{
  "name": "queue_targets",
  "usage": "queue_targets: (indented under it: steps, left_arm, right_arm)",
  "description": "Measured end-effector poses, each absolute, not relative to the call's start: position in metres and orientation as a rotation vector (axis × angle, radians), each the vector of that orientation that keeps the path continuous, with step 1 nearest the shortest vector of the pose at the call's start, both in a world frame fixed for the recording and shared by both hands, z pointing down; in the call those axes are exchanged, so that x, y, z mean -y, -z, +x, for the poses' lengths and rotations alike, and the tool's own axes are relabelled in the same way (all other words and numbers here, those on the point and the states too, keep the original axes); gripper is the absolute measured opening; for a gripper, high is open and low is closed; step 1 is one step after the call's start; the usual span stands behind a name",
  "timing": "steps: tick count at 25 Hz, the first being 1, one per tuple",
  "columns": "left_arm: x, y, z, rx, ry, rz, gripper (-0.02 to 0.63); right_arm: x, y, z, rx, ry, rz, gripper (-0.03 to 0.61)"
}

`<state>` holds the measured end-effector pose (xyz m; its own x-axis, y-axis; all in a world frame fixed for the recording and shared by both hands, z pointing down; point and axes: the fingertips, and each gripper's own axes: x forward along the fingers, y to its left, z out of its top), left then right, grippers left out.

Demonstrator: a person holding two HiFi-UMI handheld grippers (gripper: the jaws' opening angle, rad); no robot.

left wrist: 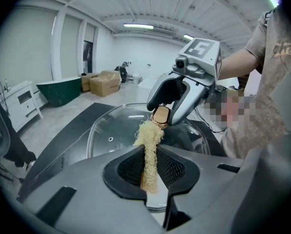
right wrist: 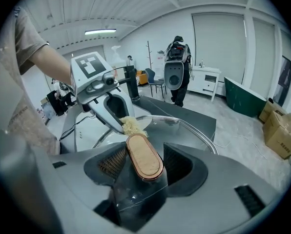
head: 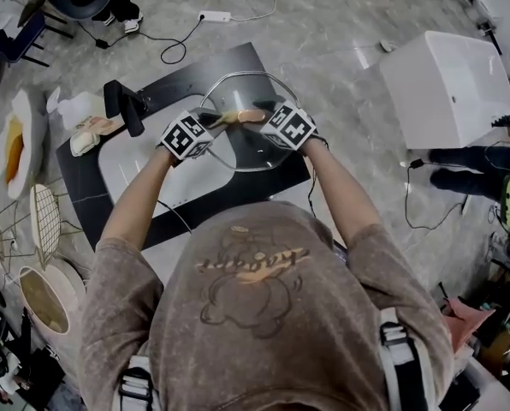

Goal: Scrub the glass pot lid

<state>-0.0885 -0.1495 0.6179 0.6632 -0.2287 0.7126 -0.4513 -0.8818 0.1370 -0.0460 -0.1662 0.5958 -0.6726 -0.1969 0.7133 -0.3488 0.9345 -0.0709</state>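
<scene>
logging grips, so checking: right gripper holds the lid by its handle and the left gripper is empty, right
The left gripper is not empty: the left gripper view shows it shut on a straw-coloured scrubber. The right gripper does hold the lid by its handle.

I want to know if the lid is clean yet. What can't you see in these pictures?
Dirt on the lid: head view, too small, and the glass is clear.
Lid's near edge: left gripper view, the left gripper and its scrubber hide it.
Glass under the handle: right gripper view, the right gripper hides it.
</scene>
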Motion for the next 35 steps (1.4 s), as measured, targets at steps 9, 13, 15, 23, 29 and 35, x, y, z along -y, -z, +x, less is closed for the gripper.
queue_targets:
  steps: [9,13,15,23,29,35]
  left_arm:
    - [0.127,-0.620,-0.082,0.727,-1.055,2.512,0.063]
    - [0.118,-0.620,-0.074,0.777,-1.058,2.479,0.063]
    - [0.116,-0.620,-0.071,0.814,-1.064,2.461,0.063]
    - [0.104,-0.621,-0.054,0.879,-1.059,2.405,0.063]
    - [0.099,-0.620,-0.044,0.893,-1.039,2.360,0.063]
    - [0.094,-0.622,-0.026,0.890,-1.048,2.302,0.063]
  right_arm:
    - [0.166,-0.598,-0.044,2.348,-0.370,0.358,0.247]
    - [0.165,-0.598,-0.045,2.340,-0.374,0.348,0.246]
    - [0.165,-0.598,-0.045,2.333,-0.374,0.345,0.245]
    - [0.166,-0.598,-0.046,2.296,-0.381,0.329,0.245]
    - [0.165,-0.598,-0.046,2.286,-0.377,0.326,0.245]
    - [0.166,-0.599,-0.046,2.274,-0.383,0.332,0.245]
